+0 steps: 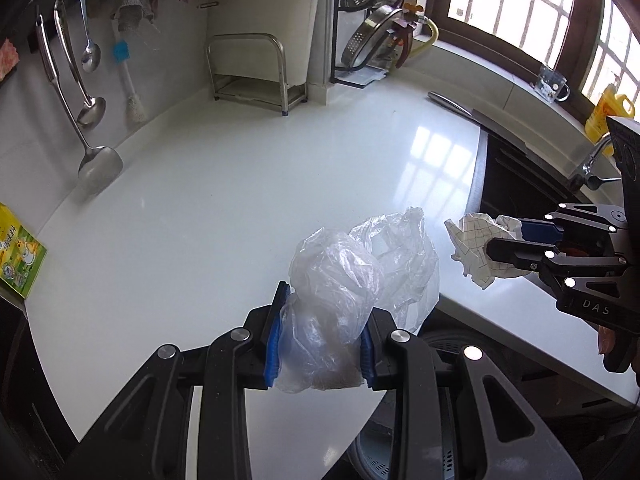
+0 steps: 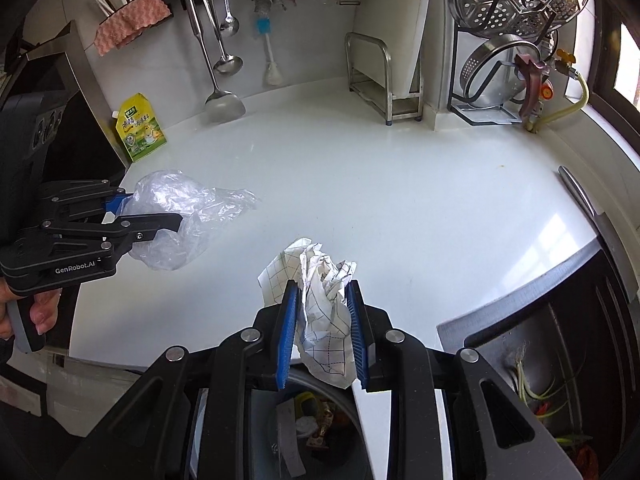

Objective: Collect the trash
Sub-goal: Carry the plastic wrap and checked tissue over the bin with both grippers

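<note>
My left gripper [image 1: 322,316] is shut on a crumpled clear plastic bag [image 1: 352,276], held above the front edge of the white counter [image 1: 224,200]. The same gripper [image 2: 152,216] and bag [image 2: 180,208] show at the left of the right wrist view. My right gripper [image 2: 322,308] is shut on a crumpled ball of white grid-lined paper [image 2: 324,304]. In the left wrist view that gripper [image 1: 504,240] and its paper [image 1: 476,246] hang at the right, over the counter's corner. Below the counter edge stands an open trash bin [image 2: 312,420] with scraps inside, directly under the right gripper.
A sink [image 2: 560,380] with vegetable scraps lies at the right, with a faucet [image 1: 592,168]. A yellow-green pouch [image 2: 140,128] stands at the back left. Hanging utensils [image 2: 216,40], a metal rack [image 2: 384,80] and steamer baskets [image 2: 520,8] line the back wall. A knife [image 1: 452,104] rests by the sink.
</note>
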Demonstrator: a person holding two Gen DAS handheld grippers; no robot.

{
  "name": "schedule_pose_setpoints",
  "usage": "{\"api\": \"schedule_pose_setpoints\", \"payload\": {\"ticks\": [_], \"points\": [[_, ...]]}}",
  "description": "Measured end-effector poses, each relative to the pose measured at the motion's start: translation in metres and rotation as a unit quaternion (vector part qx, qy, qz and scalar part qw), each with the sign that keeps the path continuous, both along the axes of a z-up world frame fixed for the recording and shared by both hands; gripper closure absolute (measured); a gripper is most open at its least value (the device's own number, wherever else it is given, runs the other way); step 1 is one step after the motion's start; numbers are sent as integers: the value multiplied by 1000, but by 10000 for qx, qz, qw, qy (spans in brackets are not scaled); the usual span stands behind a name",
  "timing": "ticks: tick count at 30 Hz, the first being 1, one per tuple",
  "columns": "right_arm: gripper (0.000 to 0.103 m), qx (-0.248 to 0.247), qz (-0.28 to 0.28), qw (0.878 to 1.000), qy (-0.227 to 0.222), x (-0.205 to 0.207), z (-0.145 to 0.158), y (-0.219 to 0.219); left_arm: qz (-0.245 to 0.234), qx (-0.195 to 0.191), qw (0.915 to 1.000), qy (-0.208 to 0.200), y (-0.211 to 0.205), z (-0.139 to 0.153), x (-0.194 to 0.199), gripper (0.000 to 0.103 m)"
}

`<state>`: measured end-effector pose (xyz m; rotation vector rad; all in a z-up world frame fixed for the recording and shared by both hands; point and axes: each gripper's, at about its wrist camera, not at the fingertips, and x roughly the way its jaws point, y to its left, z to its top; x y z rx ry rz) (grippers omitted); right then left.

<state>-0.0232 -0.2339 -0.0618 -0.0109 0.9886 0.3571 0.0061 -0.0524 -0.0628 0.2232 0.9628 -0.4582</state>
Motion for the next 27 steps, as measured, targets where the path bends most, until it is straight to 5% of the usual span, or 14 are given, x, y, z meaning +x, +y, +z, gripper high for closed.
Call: {"api": "schedule_pose_setpoints", "payload": {"ticks": [11, 27], "points": [[79, 16, -37, 9995, 313, -74, -18, -2, -589, 42, 9968, 548, -25, -33, -59, 73], [79, 22, -319, 9945, 1002, -134, -65, -9, -971, 315, 9875, 1200, -42, -81, -94, 73]]}}
